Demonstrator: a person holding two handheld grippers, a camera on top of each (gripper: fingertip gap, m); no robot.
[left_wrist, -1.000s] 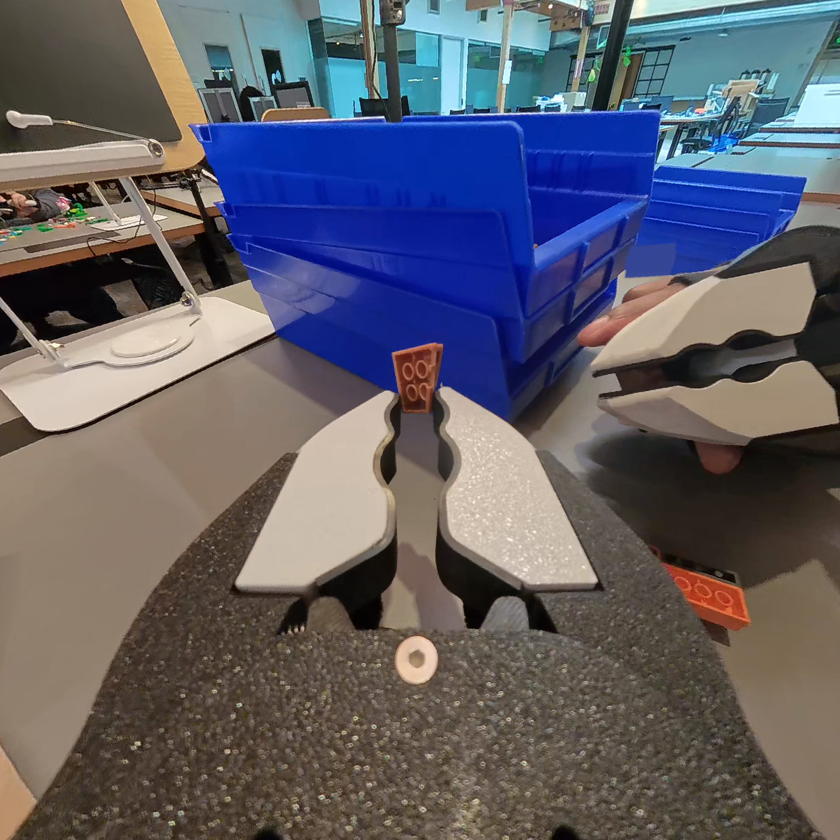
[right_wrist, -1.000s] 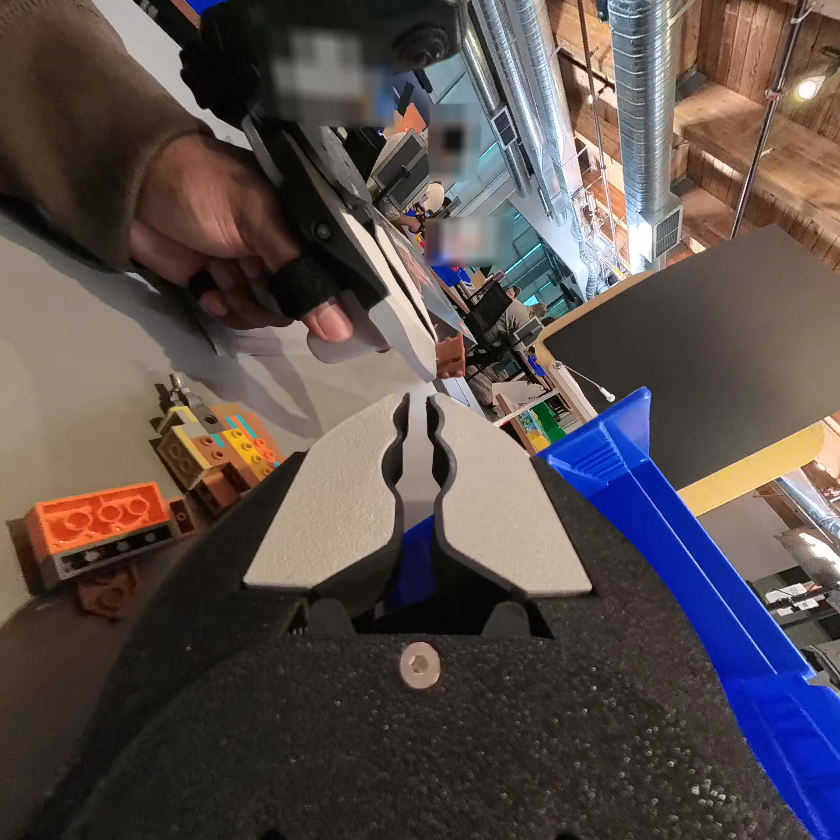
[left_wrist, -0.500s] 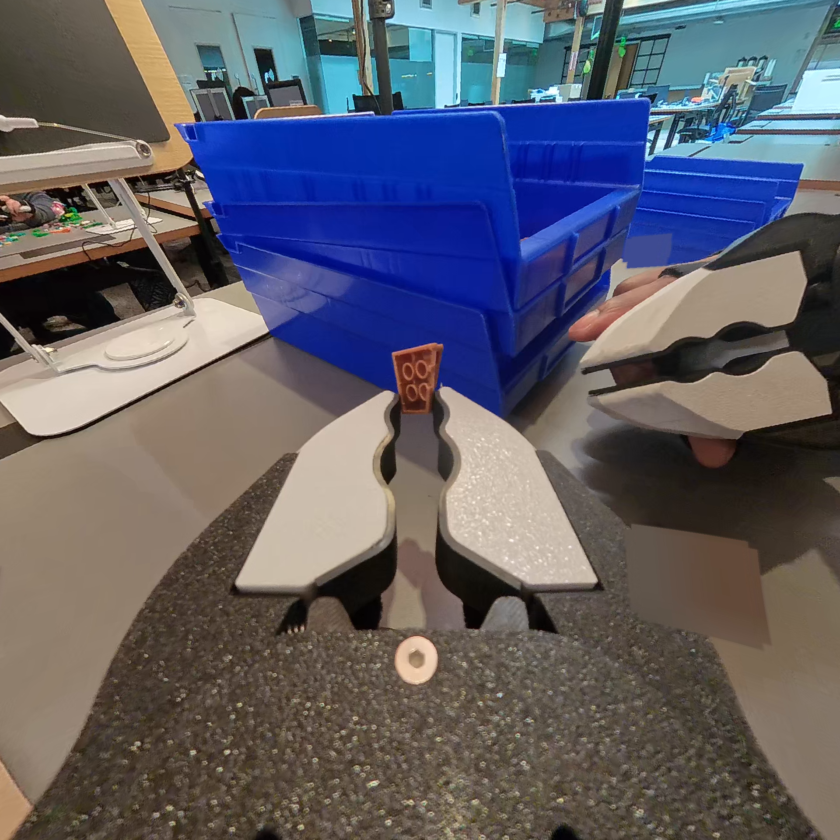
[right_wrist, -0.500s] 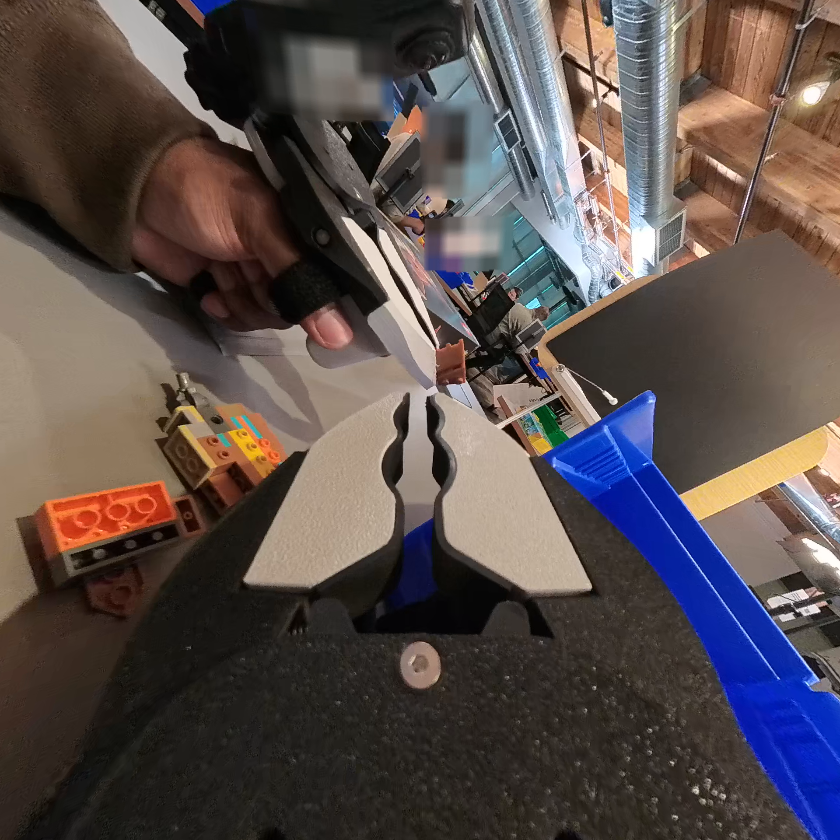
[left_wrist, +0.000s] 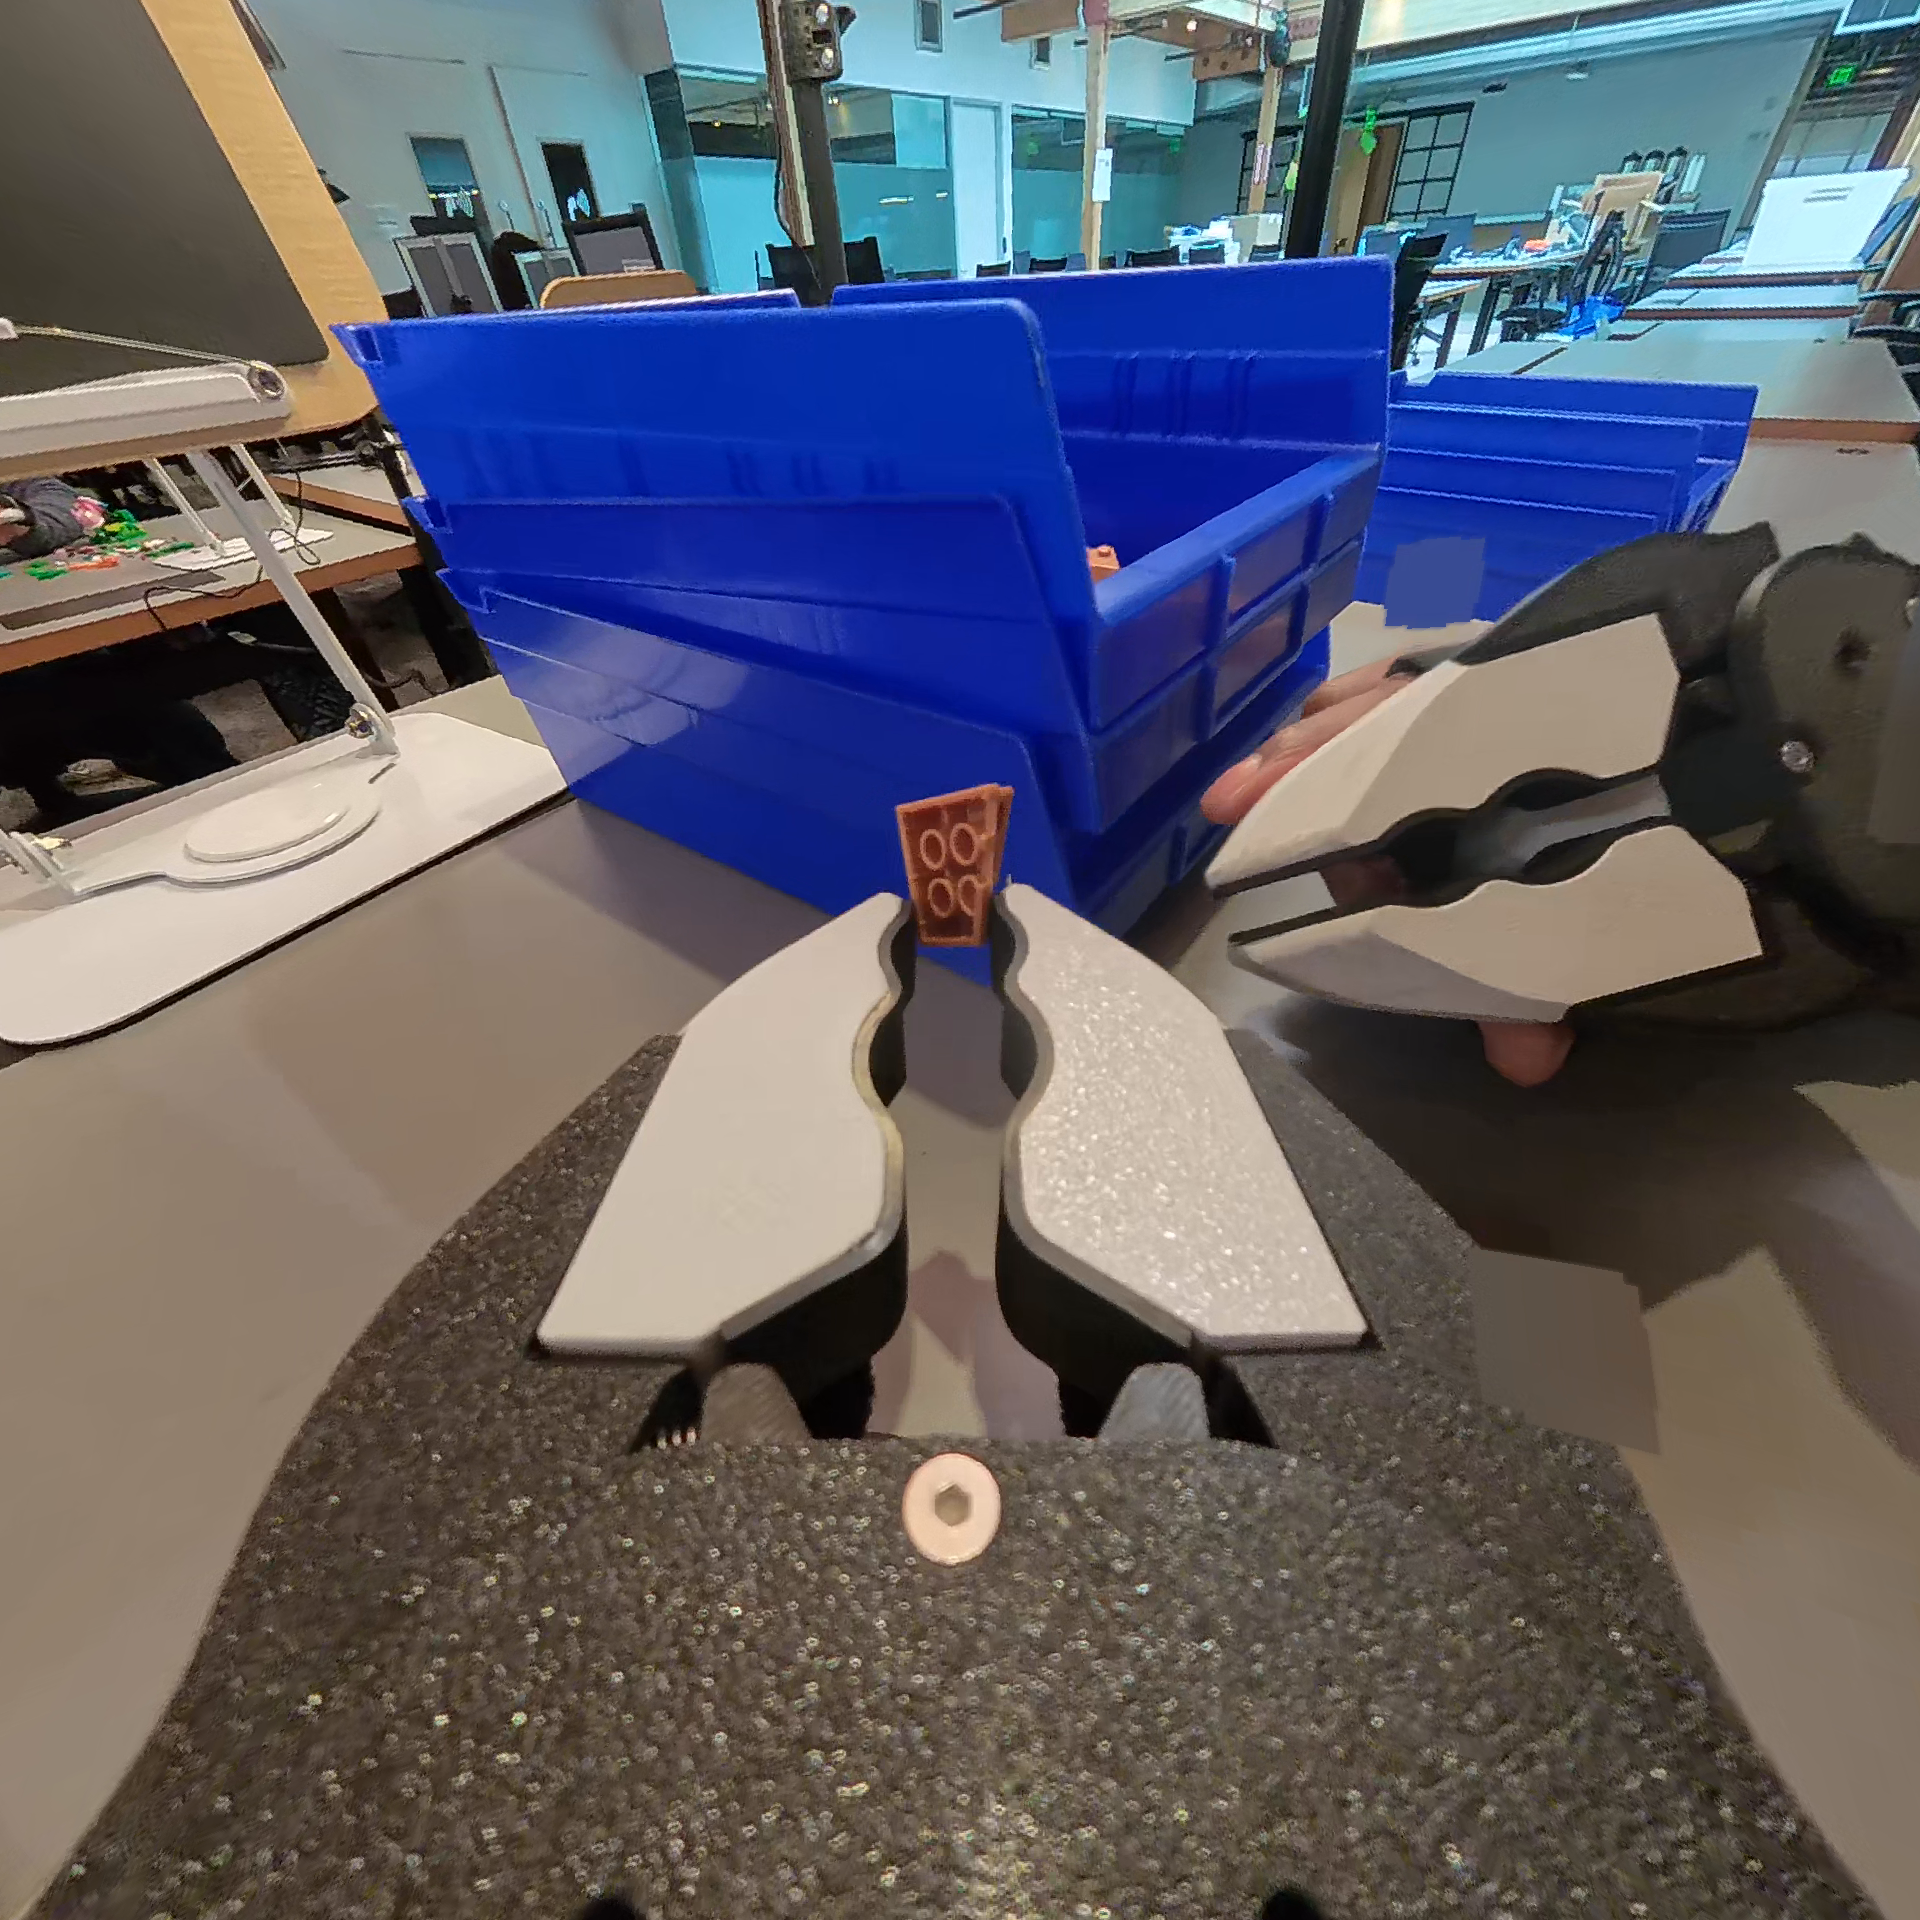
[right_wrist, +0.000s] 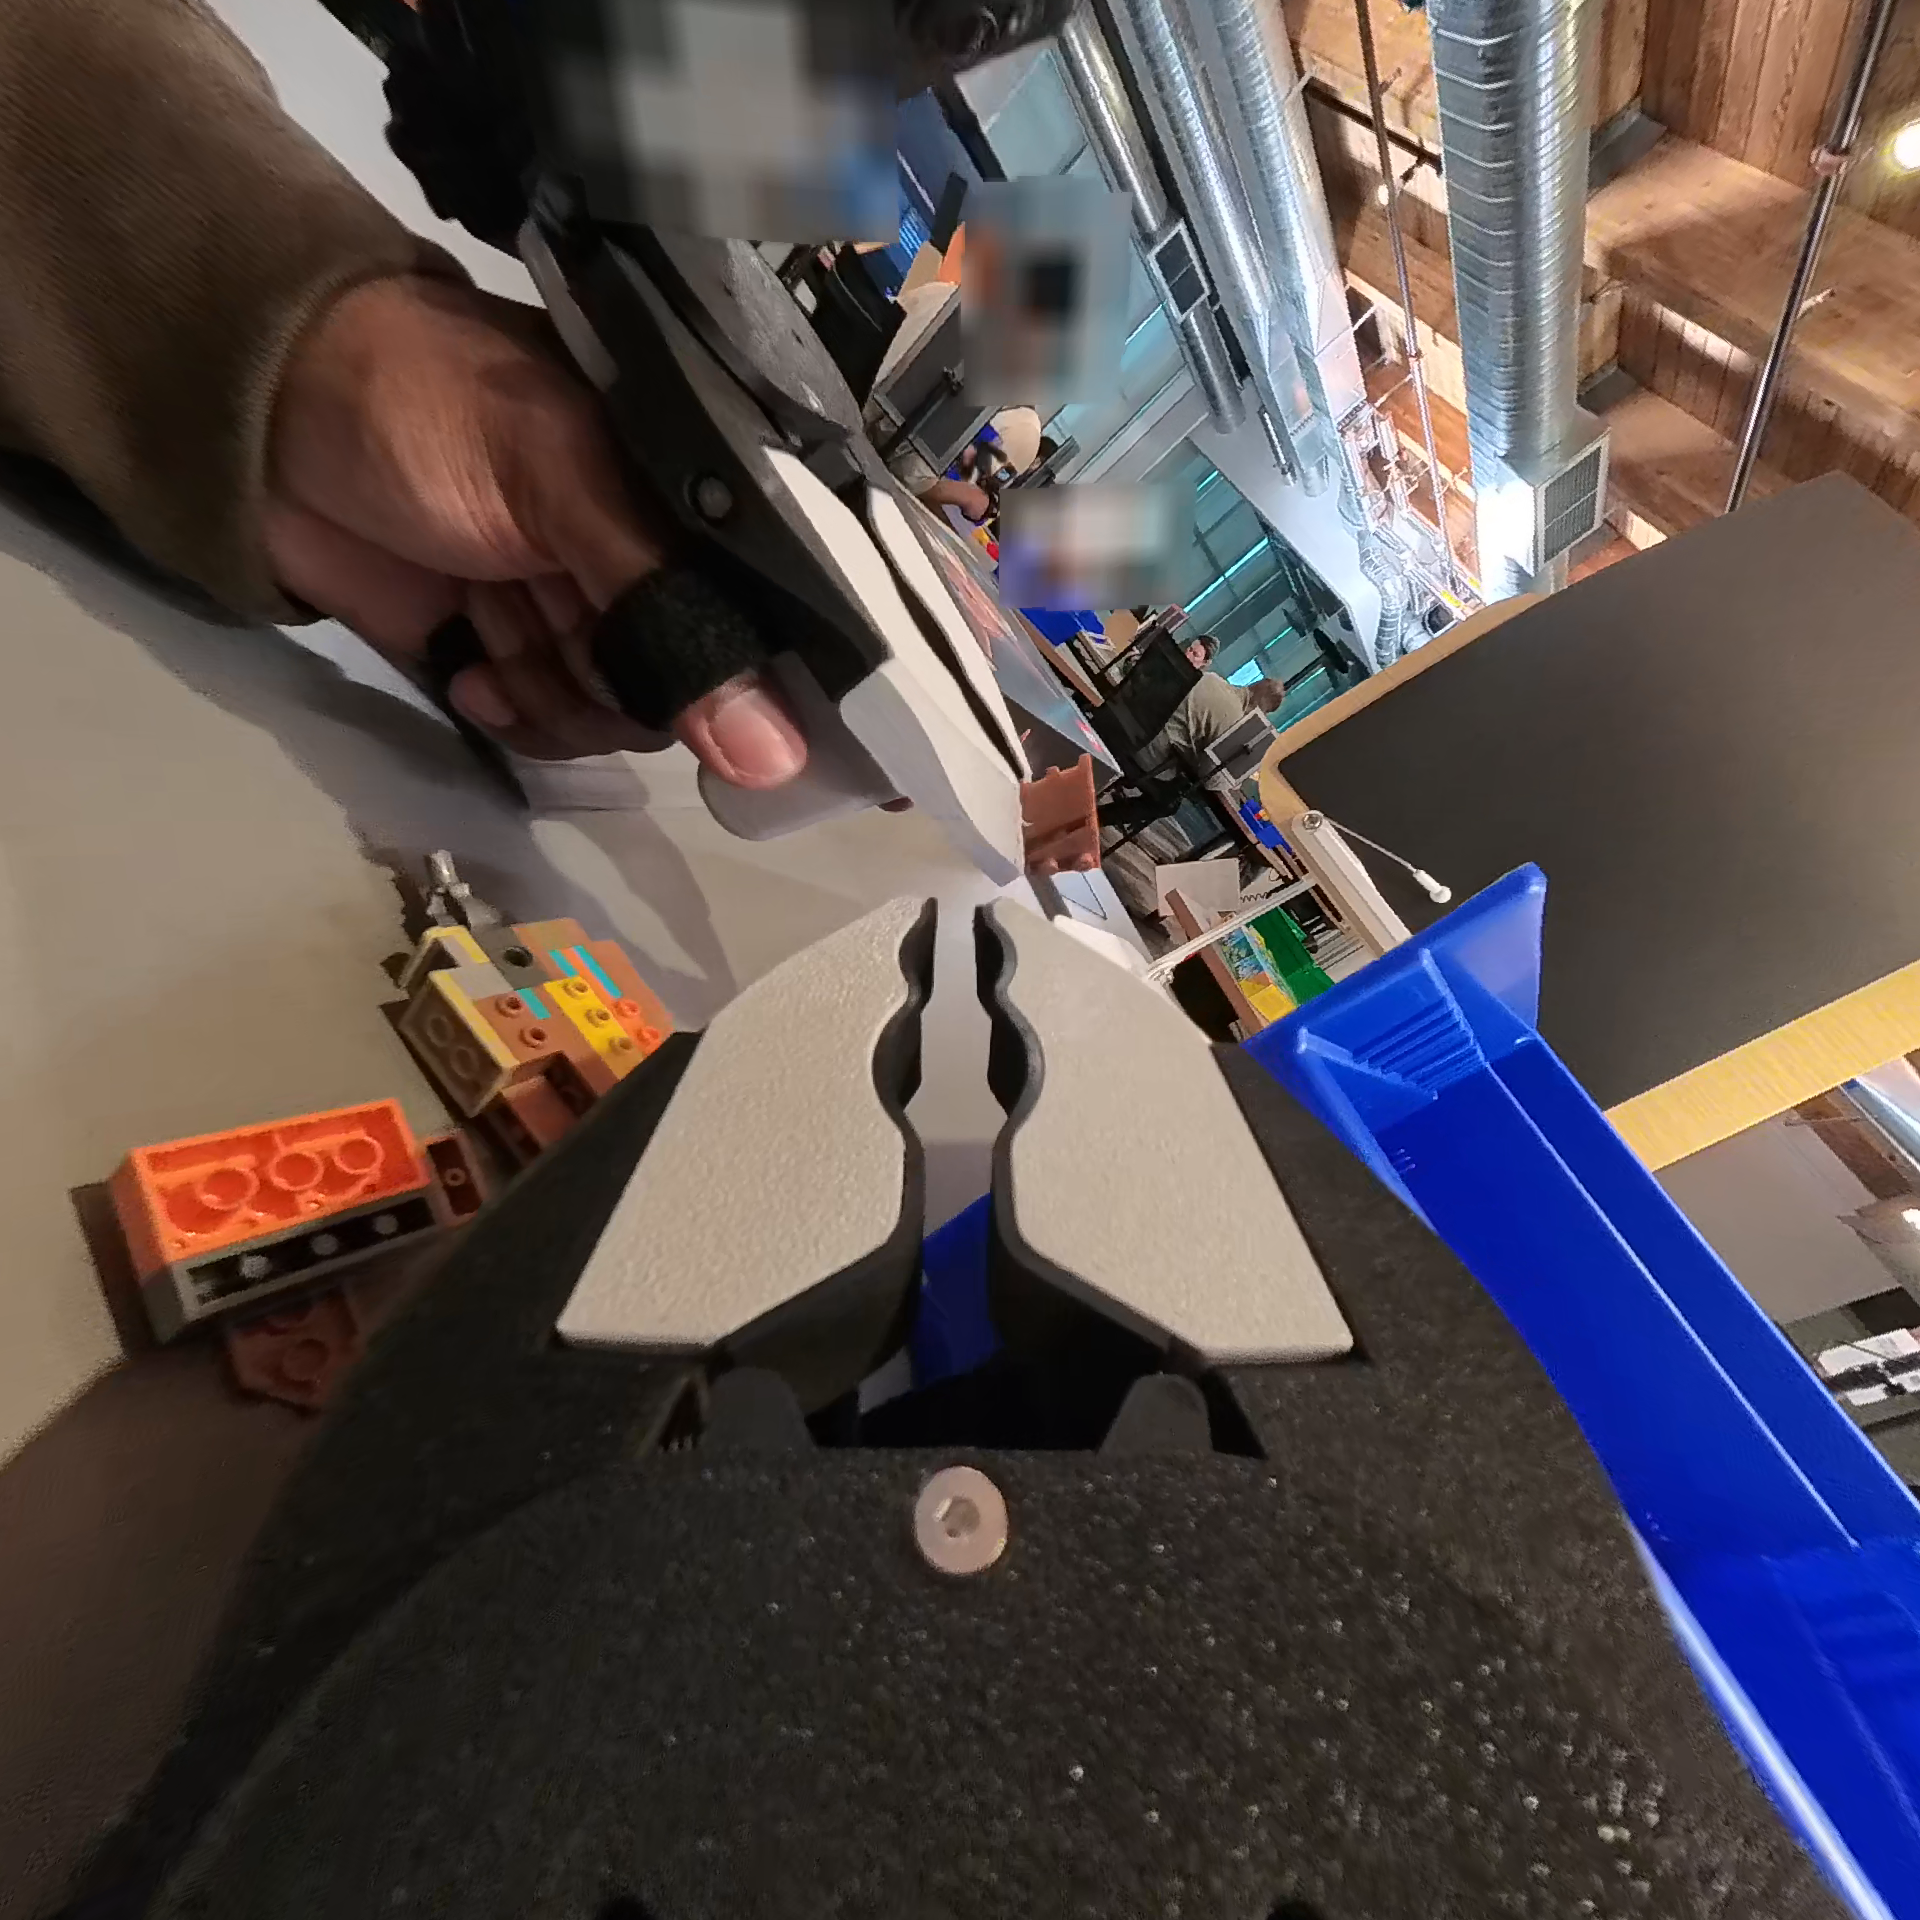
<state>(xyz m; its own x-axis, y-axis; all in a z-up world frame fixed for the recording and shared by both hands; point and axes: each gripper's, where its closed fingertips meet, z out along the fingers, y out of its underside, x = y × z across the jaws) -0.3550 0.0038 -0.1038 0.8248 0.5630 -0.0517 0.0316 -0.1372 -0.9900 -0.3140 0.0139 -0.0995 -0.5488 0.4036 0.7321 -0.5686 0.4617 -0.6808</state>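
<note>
Left gripper (left_wrist: 954, 902): clenched on a small brown plate brick (left_wrist: 953, 868), pinched at the fingertips with its hollow underside toward the camera; the brick stands nearly upright, leaning a little.
Left gripper seen from the right wrist view (right_wrist: 1013, 831): held in a person's hand (right_wrist: 447, 520), a brown sleeve (right_wrist: 135, 270) behind it; the same brown brick (right_wrist: 1062, 821) sticks out past the tips.
Right gripper (right_wrist: 956, 914): closed to a narrow slit with nothing between the fingers; in the left wrist view it (left_wrist: 1226, 914) lies on its side, just right of the blue bins, and fingers of a hand show behind and below it.
Blue bins (left_wrist: 831, 582): a nested stack on the grey table (left_wrist: 312, 1091), straight ahead of the left gripper and just behind the brown brick; a second blue stack (left_wrist: 1558, 468) stands farther back to their right.
Brick pile (right_wrist: 530, 1029): tan, yellow, orange and brown pieces joined together, on the table well apart from the blue bins, below the hand.
Orange brick (right_wrist: 275, 1174): just left of the pile, lying on a dark grey piece, with a dark red-brown piece (right_wrist: 296, 1351) beside it.
White stand (left_wrist: 208, 831): left of the blue bins on the table.
</note>
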